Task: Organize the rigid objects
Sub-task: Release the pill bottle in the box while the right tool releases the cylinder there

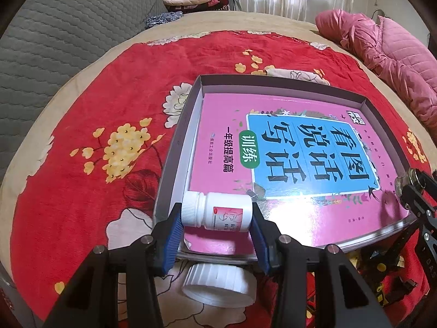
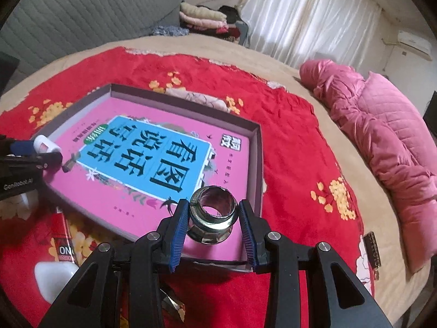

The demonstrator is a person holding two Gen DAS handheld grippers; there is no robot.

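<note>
A shallow grey box [image 1: 273, 79] lies on the red flowered blanket with a pink and blue book [image 1: 300, 153] flat inside it. My left gripper [image 1: 216, 211] is shut on a white pill bottle [image 1: 218, 213], held sideways by its cap and base over the box's near left corner. In the right wrist view my right gripper [image 2: 213, 205] is shut on a metal ring fitting [image 2: 213, 213], which hangs above the near right corner of the box [image 2: 191, 101] and the book [image 2: 142, 150]. The left gripper [image 2: 27, 150] and bottle [image 2: 45, 143] show at that view's left edge.
A white ribbed lid [image 1: 218, 287] lies on the blanket just before the box. A red packet [image 2: 64, 235] and a white object [image 2: 54, 276] sit near the left front. A pink quilted jacket [image 2: 382, 125] lies at the right, folded clothes [image 2: 207, 19] at the back.
</note>
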